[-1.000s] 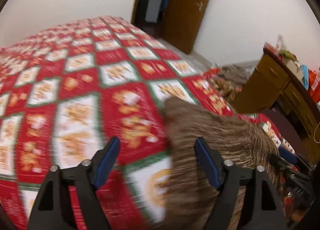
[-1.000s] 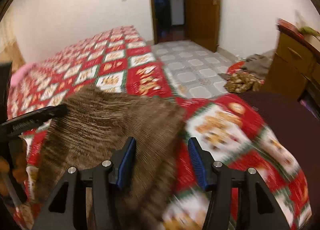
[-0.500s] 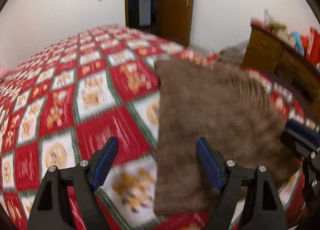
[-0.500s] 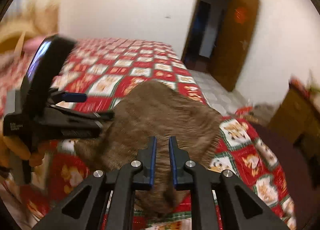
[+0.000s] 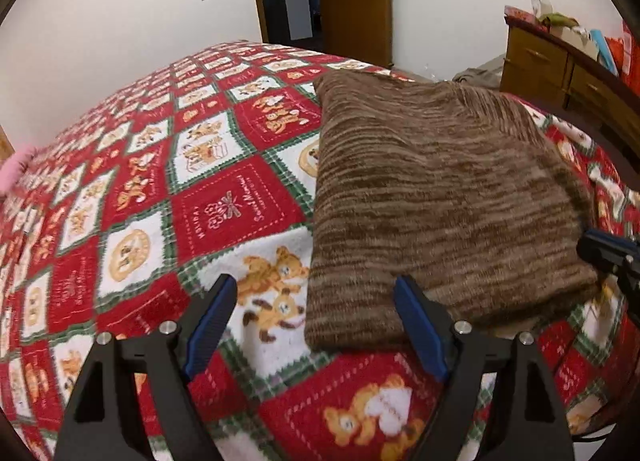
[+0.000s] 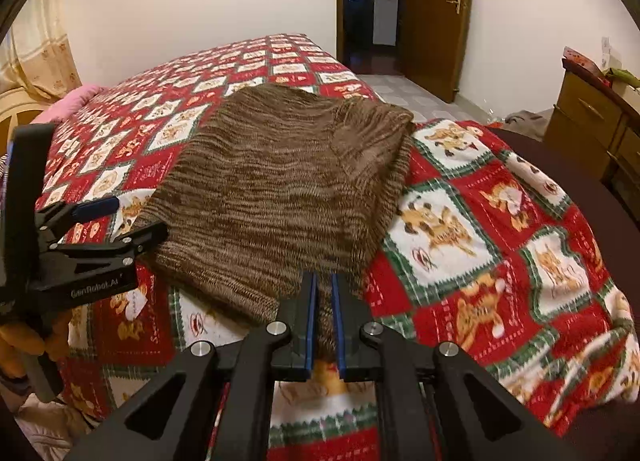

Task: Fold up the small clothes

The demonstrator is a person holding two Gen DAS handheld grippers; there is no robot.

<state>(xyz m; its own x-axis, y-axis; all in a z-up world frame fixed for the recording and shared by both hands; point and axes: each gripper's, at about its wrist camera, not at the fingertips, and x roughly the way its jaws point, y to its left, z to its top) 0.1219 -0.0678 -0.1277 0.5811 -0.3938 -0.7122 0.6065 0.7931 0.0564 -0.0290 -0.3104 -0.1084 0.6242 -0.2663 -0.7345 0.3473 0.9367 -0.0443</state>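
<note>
- So the brown knit sweater (image 5: 440, 197) lies on the bed's red patchwork blanket (image 5: 224, 213), near the foot-end corner, already in a flat, roughly rectangular shape with no sleeves sticking out that I can see.
- From the right camera there's a layer doubled over at the far right side of it (image 6: 372, 133), so my guess is at least one fold is done.
- Left gripper (image 5: 316, 325) has its jaws spread wide and isn't holding anything. It hovers at the near left corner of the sweater, with one blue finger (image 5: 420, 325) over the near edge and the other over bare blanket.
- Right gripper (image 6: 322, 321) has its jaws nearly together, with a strip of the near hem between the blue pads. Looks pinched on the sweater to me, though a thin gap shows, so it's a light hold at best.
- You can also spot the right gripper's tip at the sweater's right edge in the left camera (image 5: 608, 253).
- What's left, judging from this: probably one more fold, bringing the near hem toward the far end to halve it, then a tidy-up.
- For that, the left one needs to grab its corner first.
- Other stuff around: a wooden dresser (image 5: 560, 69) on the right, a brown door (image 6: 436, 13) at the back, and a pink pillow (image 6: 76, 101) at the head end.
</note>
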